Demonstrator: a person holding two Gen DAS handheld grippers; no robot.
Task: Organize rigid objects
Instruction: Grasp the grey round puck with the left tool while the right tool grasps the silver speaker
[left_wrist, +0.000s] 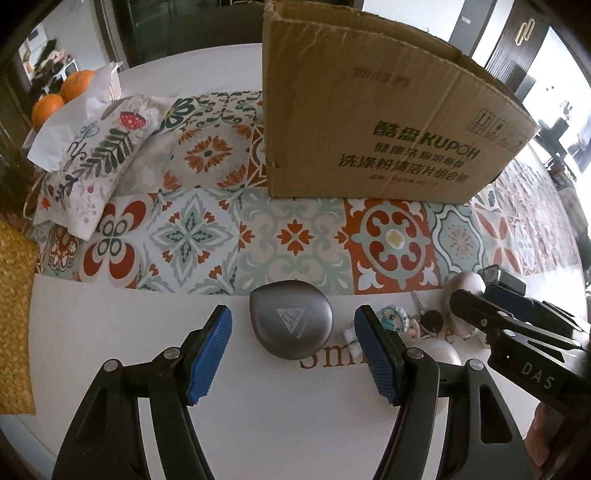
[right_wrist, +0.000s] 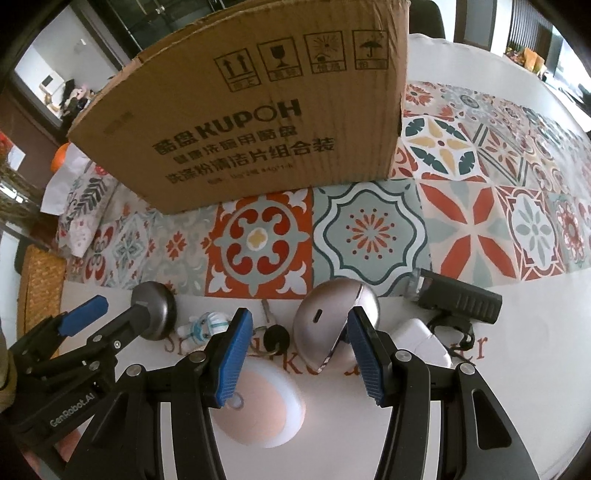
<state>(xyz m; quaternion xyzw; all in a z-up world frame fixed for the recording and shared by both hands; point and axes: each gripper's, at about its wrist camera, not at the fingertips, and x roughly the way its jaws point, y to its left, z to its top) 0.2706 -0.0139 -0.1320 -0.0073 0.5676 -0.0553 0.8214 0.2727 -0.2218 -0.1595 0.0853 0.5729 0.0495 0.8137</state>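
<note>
**Both tongs over the clutter, nothing gripped – risk of knocks and wrong picks**

The grey rounded case (left_wrist: 291, 319) lay on the white table (left_wrist: 110, 325), near edge, in front of the cardboard box (left_wrist: 388, 122) that stood on the patterned mat (left_wrist: 207, 229). The left tongs (left_wrist: 293, 354) hung over it, jaws partly apart, empty, with the case just beyond the tips and not between the pads. Risk: jaws looked barely wider than the case, so a pad could land on its domed top and skid it away.

To the right, the right tongs (right_wrist: 300, 350) stood part open too, holding nothing. The silver egg-shaped shell (right_wrist: 334, 321) sat by the right pad, seemingly touching, cannot tell for sure. It looked smooth and curved, likely to squirt out if pinched off-centre. Beneath the tips lay a pale round disc (right_wrist: 266, 410); between the pads a black key fob (right_wrist: 276, 338); left of it a small figurine (right_wrist: 205, 325). A close could catch the wrong one.

Further right: a white charger (right_wrist: 421, 339) and a black device (right_wrist: 458, 301) with a cord, which could snag.

The two tongs worked close together; a clash seemed possible. The box wall was tall, so a low carry could hit its rim.
</note>
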